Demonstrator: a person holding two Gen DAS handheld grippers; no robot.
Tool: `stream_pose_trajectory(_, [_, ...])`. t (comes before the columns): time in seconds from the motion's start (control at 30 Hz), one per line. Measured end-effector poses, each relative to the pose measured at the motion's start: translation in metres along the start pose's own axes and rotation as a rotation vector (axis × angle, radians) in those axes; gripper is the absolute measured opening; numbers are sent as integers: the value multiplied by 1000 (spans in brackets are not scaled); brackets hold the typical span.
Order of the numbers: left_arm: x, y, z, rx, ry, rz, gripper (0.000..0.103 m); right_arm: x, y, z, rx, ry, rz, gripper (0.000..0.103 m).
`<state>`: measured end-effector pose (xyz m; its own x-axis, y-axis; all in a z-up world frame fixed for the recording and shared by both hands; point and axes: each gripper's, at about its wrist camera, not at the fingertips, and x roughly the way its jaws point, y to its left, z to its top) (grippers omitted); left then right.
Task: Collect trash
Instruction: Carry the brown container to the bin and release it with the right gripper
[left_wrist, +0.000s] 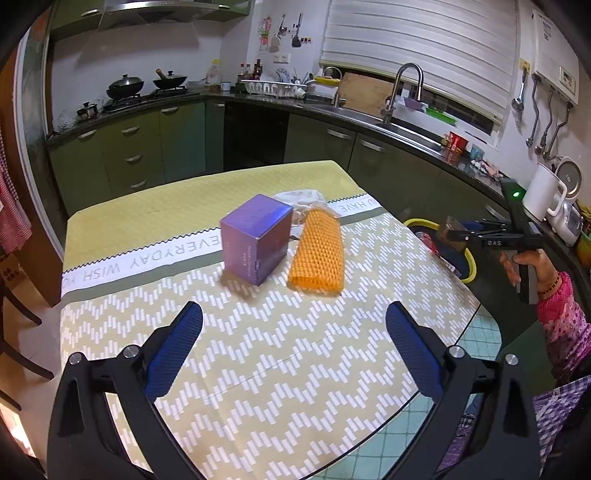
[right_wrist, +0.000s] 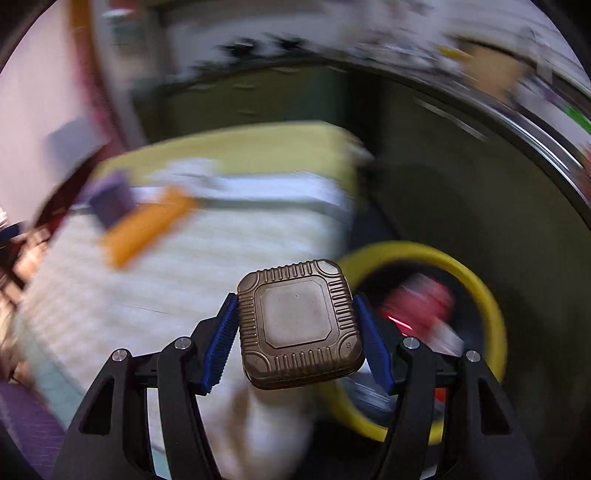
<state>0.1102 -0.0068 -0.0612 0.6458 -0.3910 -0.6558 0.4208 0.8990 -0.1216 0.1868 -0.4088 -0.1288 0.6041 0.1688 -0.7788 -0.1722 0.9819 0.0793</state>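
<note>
Right gripper (right_wrist: 295, 328) clamps a brown square container (right_wrist: 297, 325) near the yellow-rimmed bin (right_wrist: 476, 280).
Left gripper (left_wrist: 294, 323) gapes, empty — purple box (left_wrist: 255, 238), orange mesh sleeve (left_wrist: 317, 251) well left of the bin.

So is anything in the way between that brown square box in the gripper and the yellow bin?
Nothing visible is. The right gripper holds the brown square box by its sides, beside the table's edge, and the yellow-rimmed bin sits open just beyond it, some trash already inside.
</note>
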Motion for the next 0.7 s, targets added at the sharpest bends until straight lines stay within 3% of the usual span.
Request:
stream_pose_trajectory(0.1, [4, -6, 3, 11, 5, -6, 95, 12, -49, -13, 103, 45, -100, 62])
stream_pose_trajectory(0.27, [9, -12, 6, 30, 17, -12, 95, 26, -82, -23, 171, 77, -167, 63])
stream_pose_trajectory(0.33, [11, -13, 7, 38, 21, -17, 95, 31, -87, -26, 193, 82, -177, 66])
stream_pose_trajectory(0.37, [12, -13, 8, 41, 22, -21, 95, 35, -89, -26, 209, 87, -182, 73])
stream_pose_trajectory(0.7, [52, 1, 31, 126, 65, -110, 95, 2, -63, -22, 202, 7, -173, 74])
